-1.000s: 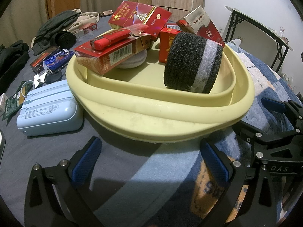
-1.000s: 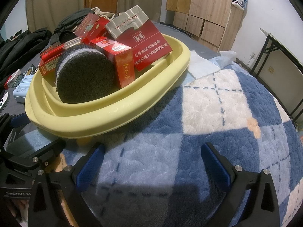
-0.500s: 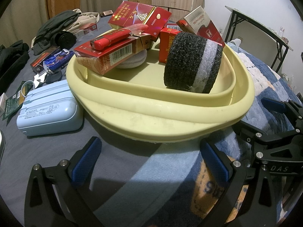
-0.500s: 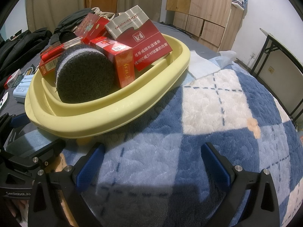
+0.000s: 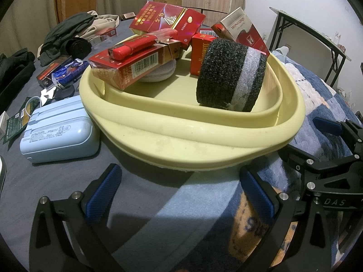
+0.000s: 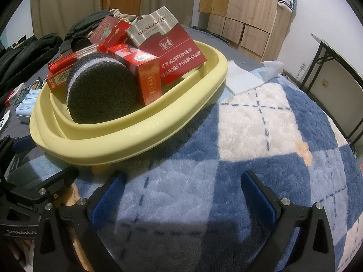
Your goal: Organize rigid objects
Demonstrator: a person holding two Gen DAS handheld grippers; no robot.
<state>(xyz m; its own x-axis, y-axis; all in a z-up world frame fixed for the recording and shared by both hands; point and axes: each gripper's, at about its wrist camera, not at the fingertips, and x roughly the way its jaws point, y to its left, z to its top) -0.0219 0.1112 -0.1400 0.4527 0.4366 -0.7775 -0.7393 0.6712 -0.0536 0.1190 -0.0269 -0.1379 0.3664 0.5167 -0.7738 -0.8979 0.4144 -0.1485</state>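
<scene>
Cardboard packs (image 5: 127, 68) fill the basin (image 5: 181, 133): light, crushable; grasp flat faces. Left gripper (image 5: 181, 195) and right gripper (image 6: 183, 195) stand wide, empty.

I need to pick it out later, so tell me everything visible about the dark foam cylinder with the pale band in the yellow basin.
The dark foam cylinder is a squat roll of coarse, speckled charcoal foam with one whitish band around it near one end. It lies on its side inside the pale yellow plastic basin, one flat round face turned towards the right wrist camera. It rests on the basin floor beside the inner rim, and a small red carton stands against it. Neither gripper touches it.
</scene>
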